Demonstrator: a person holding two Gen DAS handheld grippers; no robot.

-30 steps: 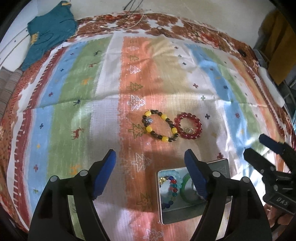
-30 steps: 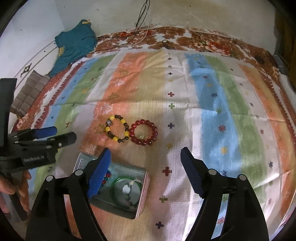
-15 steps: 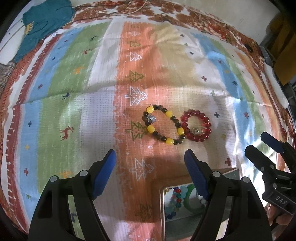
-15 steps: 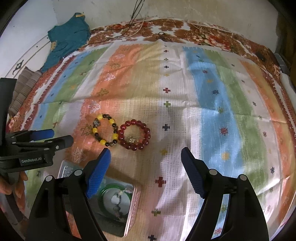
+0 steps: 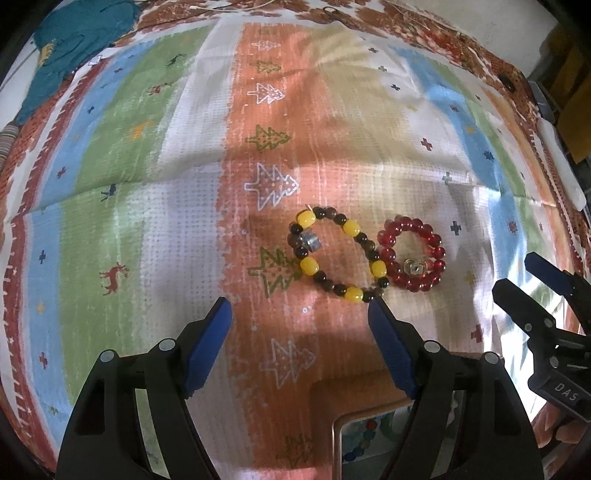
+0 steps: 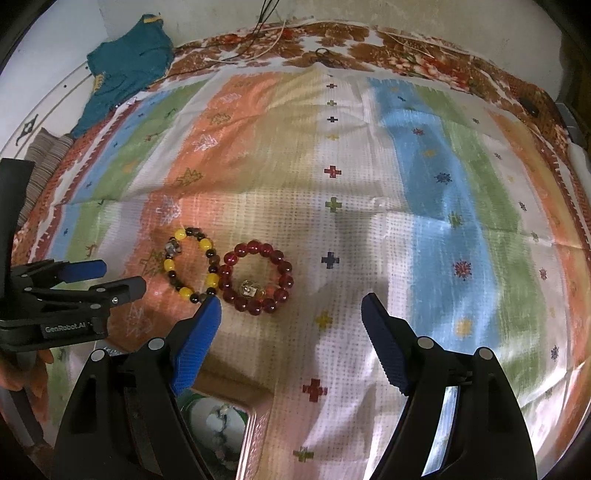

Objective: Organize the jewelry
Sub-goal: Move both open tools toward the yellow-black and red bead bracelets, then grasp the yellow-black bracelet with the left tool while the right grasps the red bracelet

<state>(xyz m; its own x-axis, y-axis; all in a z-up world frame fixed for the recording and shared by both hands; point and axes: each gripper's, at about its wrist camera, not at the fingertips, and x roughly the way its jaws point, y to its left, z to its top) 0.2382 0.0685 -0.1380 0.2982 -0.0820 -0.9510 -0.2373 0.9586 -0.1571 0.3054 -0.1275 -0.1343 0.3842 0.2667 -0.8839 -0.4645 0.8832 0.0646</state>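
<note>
A yellow-and-brown bead bracelet and a red bead bracelet lie side by side, touching, on a striped cloth. Both also show in the right wrist view: the yellow-and-brown bracelet and the red bracelet. My left gripper is open and empty, just short of the yellow-and-brown bracelet. My right gripper is open and empty, just short of the red bracelet. A metal tin holding bead bracelets sits under the grippers, mostly hidden; it also shows in the right wrist view.
A teal garment lies at the cloth's far left corner. Cables run along the far edge. The right gripper shows in the left wrist view; the left gripper shows in the right wrist view.
Both grippers have moved forward toward the two bracelets, which now appear nearer and larger. The tin has slid toward the bottom of both views. Both stay open.
</note>
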